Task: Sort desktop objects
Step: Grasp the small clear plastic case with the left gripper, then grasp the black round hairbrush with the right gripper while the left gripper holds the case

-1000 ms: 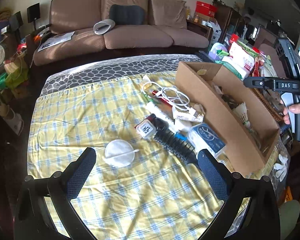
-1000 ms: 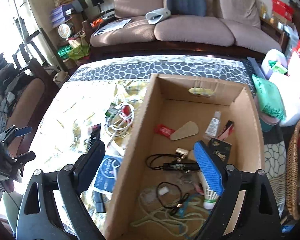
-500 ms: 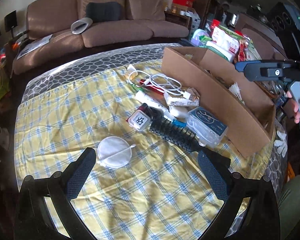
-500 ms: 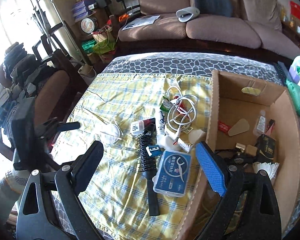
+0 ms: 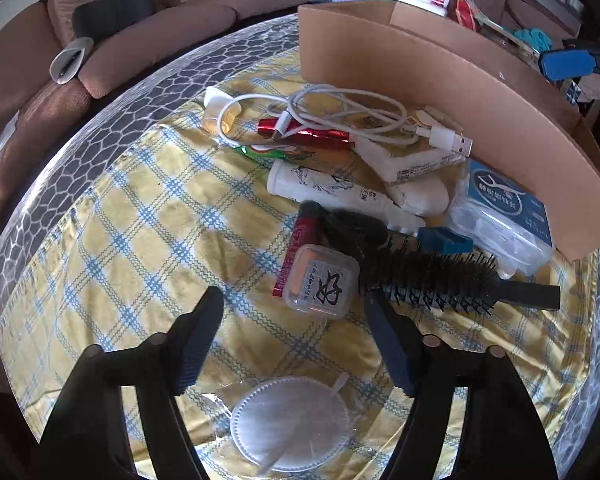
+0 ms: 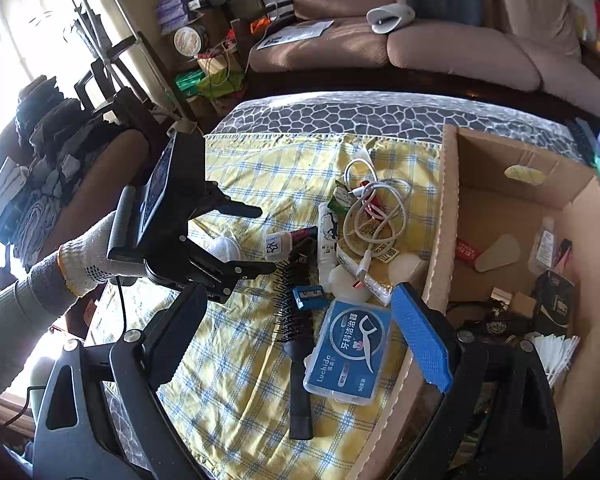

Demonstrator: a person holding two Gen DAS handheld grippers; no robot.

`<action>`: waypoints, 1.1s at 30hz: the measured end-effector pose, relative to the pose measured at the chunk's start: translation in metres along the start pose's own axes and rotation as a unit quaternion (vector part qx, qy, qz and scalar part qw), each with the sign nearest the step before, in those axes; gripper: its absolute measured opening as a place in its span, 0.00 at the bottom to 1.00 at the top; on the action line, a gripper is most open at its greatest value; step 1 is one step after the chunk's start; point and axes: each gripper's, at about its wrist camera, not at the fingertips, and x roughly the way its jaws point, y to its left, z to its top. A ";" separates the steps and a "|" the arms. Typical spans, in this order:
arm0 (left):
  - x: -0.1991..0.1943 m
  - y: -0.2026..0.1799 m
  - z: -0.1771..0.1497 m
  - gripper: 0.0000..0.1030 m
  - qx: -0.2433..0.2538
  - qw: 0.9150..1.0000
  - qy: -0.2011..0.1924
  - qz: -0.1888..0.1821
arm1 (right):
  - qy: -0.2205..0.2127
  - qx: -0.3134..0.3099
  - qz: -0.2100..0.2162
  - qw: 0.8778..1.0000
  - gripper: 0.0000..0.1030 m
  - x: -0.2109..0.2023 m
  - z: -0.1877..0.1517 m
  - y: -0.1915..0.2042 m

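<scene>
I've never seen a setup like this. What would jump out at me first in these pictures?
Probably the heap of small things on the yellow checked cloth: a black hairbrush, a white cable and a blue floss box, all beside a big cardboard box that is already partly filled. Then the two pincer tools: the left gripper, jaws closing on nothing above a white round pad, and the right gripper, open over the floss box.

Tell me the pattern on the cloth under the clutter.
The cloth is a yellow check with blue and white lines, clearest in the left wrist view.
</scene>
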 end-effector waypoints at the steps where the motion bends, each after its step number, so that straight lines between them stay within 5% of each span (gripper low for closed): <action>1: 0.000 -0.003 0.001 0.47 0.011 1.000 -0.001 0.000 | 0.000 0.001 0.002 1.000 0.90 0.003 0.002 -0.001; 7: 0.007 -0.006 0.010 0.50 0.021 1.000 -0.001 0.005 | -0.004 0.008 0.011 1.000 0.90 0.013 0.004 0.000; 9: 0.009 -0.004 0.009 0.44 0.011 1.000 0.005 -0.007 | -0.003 0.006 0.008 1.000 0.90 0.014 0.004 0.001; 10: 0.009 -0.004 0.008 0.33 0.008 1.000 0.004 -0.010 | -0.002 0.005 0.007 1.000 0.90 0.014 0.003 0.002; 12: 0.005 -0.004 0.006 0.34 0.000 1.000 0.001 -0.003 | 0.000 0.003 0.004 1.000 0.90 0.014 0.004 0.003; 21: -0.077 -0.015 -0.046 0.34 -0.107 0.991 -0.076 -0.028 | -0.011 0.006 0.011 1.000 0.89 0.017 0.021 0.014; 25: -0.100 -0.028 -0.073 0.34 -0.143 0.985 -0.093 -0.032 | 0.012 0.015 0.001 1.000 0.72 0.048 0.035 0.019; 29: -0.110 -0.031 -0.088 0.34 -0.167 0.981 -0.099 -0.028 | 0.047 0.013 -0.016 0.999 0.69 0.087 0.045 0.025; 33: -0.119 -0.032 -0.094 0.34 -0.171 0.979 -0.104 -0.025 | 0.084 0.019 -0.037 0.996 0.55 0.127 0.049 0.027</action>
